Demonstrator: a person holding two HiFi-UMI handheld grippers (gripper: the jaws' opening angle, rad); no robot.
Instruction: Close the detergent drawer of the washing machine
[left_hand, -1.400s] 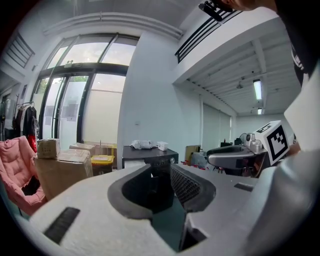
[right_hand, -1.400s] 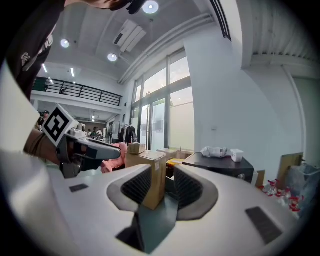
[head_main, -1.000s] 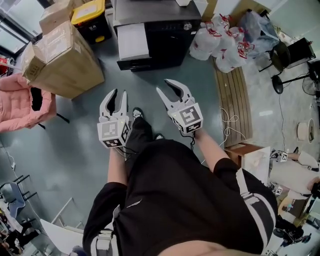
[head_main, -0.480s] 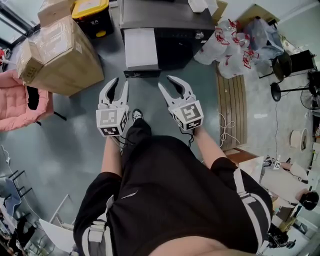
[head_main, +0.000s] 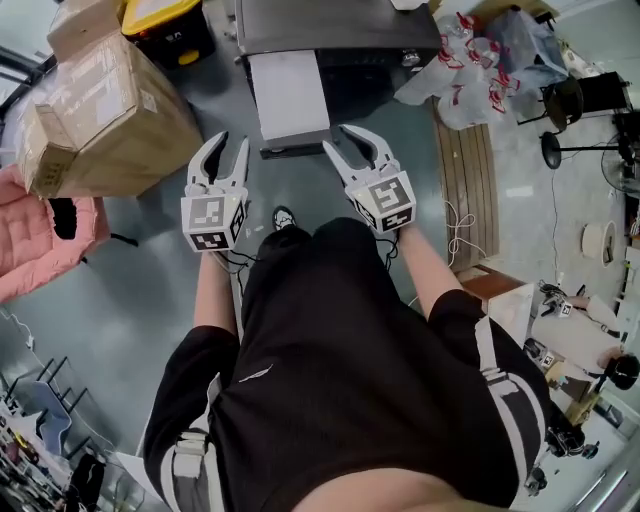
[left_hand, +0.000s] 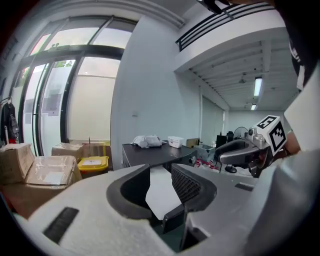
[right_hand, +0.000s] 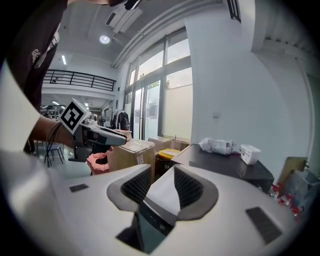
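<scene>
A dark washing machine (head_main: 350, 40) stands at the top of the head view. Its white detergent drawer (head_main: 288, 95) sticks out toward me, open. My left gripper (head_main: 229, 145) hovers open just left of the drawer's front end, nothing between its fingers. My right gripper (head_main: 338, 140) is open too, a little right of the drawer front and apart from it. In the left gripper view the drawer (left_hand: 162, 192) shows between the open left gripper (left_hand: 160, 185), with the right gripper (left_hand: 240, 150) beside it. In the right gripper view the drawer (right_hand: 165, 195) lies beyond the open right gripper (right_hand: 162, 187).
Cardboard boxes (head_main: 100, 110) and a yellow-lidded bin (head_main: 170, 25) stand left of the machine. Red-and-white plastic bags (head_main: 470, 60) and a wooden plank (head_main: 465, 190) lie to its right. A pink jacket (head_main: 40, 240) is at far left. A wrapped bundle (right_hand: 220, 145) rests on the machine's top.
The person has stepped toward the machine. Both grippers have moved forward, from well short of the drawer to either side of its front end. Their jaws look the same.
</scene>
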